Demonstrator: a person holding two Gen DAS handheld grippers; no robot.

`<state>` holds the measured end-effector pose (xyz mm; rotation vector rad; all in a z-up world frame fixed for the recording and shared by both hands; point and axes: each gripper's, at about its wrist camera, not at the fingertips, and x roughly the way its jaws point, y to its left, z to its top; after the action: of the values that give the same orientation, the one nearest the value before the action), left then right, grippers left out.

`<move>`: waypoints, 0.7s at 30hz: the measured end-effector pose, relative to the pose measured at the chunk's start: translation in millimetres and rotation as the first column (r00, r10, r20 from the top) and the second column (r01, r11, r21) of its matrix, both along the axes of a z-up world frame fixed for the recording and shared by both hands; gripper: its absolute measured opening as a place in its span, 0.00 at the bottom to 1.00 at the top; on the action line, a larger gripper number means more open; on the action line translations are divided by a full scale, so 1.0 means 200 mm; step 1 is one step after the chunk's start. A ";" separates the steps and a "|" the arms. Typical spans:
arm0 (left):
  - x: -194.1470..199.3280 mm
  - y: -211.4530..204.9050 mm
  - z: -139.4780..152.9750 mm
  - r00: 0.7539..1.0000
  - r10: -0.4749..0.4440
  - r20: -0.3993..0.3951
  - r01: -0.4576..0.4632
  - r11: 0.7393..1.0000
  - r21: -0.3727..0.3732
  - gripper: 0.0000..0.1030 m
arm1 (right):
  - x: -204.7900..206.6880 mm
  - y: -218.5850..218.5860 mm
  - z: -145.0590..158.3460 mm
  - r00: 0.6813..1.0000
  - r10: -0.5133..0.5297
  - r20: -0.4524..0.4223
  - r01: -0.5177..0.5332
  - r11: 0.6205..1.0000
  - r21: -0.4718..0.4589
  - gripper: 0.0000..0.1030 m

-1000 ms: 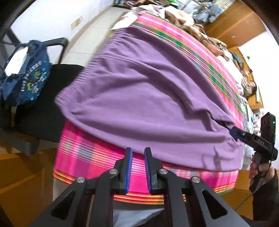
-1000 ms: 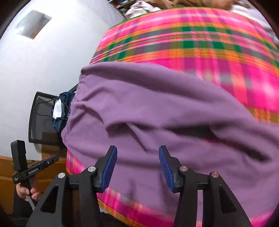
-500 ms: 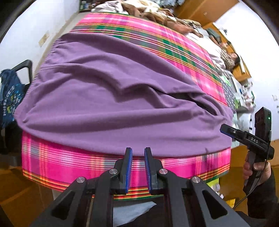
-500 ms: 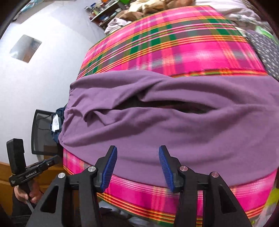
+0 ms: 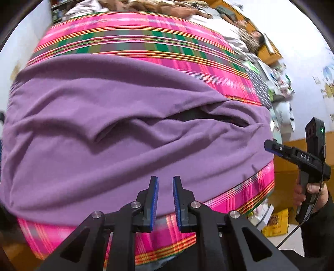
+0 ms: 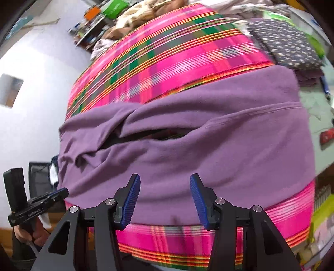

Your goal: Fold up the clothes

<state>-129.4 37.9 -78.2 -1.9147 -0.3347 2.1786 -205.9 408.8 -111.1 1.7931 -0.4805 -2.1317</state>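
A purple garment (image 5: 117,133) lies spread and wrinkled across the near part of a pink plaid cloth (image 5: 146,35); it also shows in the right wrist view (image 6: 208,133), with a dark open fold across its middle. My left gripper (image 5: 165,187) hovers over the garment's near edge, its jaws a narrow gap apart and empty. My right gripper (image 6: 165,187) is open and empty above the same near edge. The right gripper shows in the left wrist view (image 5: 269,146) at the garment's right end. The left gripper shows in the right wrist view (image 6: 62,191) at its left end.
A dark dotted folded cloth (image 6: 284,43) lies at the far right of the plaid surface. Piled clothes (image 5: 167,6) lie beyond the far edge. A black chair (image 6: 39,181) stands at the left. A wall (image 6: 31,104) runs along the left side.
Both views have swung to the right along the garment's near edge. The chair and blue bag have left the left wrist view. Neither gripper has changed its opening.
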 end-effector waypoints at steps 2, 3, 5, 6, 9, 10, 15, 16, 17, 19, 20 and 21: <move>-0.06 0.02 -0.03 0.999 -0.033 0.010 0.033 0.999 -0.002 0.14 | -0.01 0.05 0.01 0.999 -0.033 -0.004 0.033 0.999 0.014 0.50; -0.08 0.03 -0.05 0.999 -0.039 0.016 0.039 0.999 0.002 0.14 | -0.01 0.07 0.02 0.999 -0.047 -0.004 0.047 0.999 0.021 0.50; -0.11 0.05 -0.06 0.998 -0.057 0.026 0.057 0.998 0.009 0.14 | -0.03 0.11 0.02 0.997 -0.071 -0.003 0.071 0.997 0.032 0.50; -0.13 0.06 -0.07 0.997 -0.066 0.028 0.066 0.998 0.007 0.14 | -0.04 0.13 0.02 0.997 -0.079 -0.004 0.079 0.996 0.032 0.50; -0.16 0.10 -0.08 0.997 -0.073 0.035 0.074 0.997 -0.002 0.14 | -0.08 0.17 0.01 0.997 -0.075 -0.011 0.075 0.996 0.042 0.50; -0.17 0.11 -0.08 0.997 -0.074 0.036 0.075 0.997 -0.006 0.14 | -0.11 0.18 0.00 0.998 -0.066 -0.013 0.066 0.997 0.047 0.50; -0.19 0.14 -0.08 0.999 -0.012 0.048 0.014 0.999 -0.036 0.14 | -0.29 0.16 0.01 0.993 0.097 -0.070 -0.090 0.991 0.097 0.50; -0.18 0.15 -0.08 0.999 0.011 0.052 -0.009 0.999 -0.039 0.14 | -0.33 0.15 0.01 0.985 0.150 -0.088 -0.140 0.984 0.111 0.50; -0.17 0.15 -0.08 0.998 0.035 0.056 -0.033 0.999 -0.042 0.14 | -0.37 0.13 0.02 0.973 0.206 -0.106 -0.192 0.973 0.128 0.50; -0.15 0.18 -0.08 0.995 0.070 0.065 -0.067 0.997 -0.048 0.14 | -0.45 0.07 0.02 0.931 0.339 -0.134 -0.314 0.932 0.181 0.50; -0.14 0.19 -0.08 0.994 0.086 0.069 -0.083 0.995 -0.050 0.14 | -0.48 0.04 0.00 0.903 0.408 -0.135 -0.378 0.903 0.204 0.50; -0.12 0.20 -0.08 0.993 0.098 0.071 -0.094 0.994 -0.054 0.14 | -0.50 0.00 -0.01 0.870 0.475 -0.133 -0.439 0.869 0.228 0.50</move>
<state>-154.3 78.8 -94.3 -2.0507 -0.3962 2.1997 -306.7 409.5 -114.1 1.5754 0.1951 -2.0168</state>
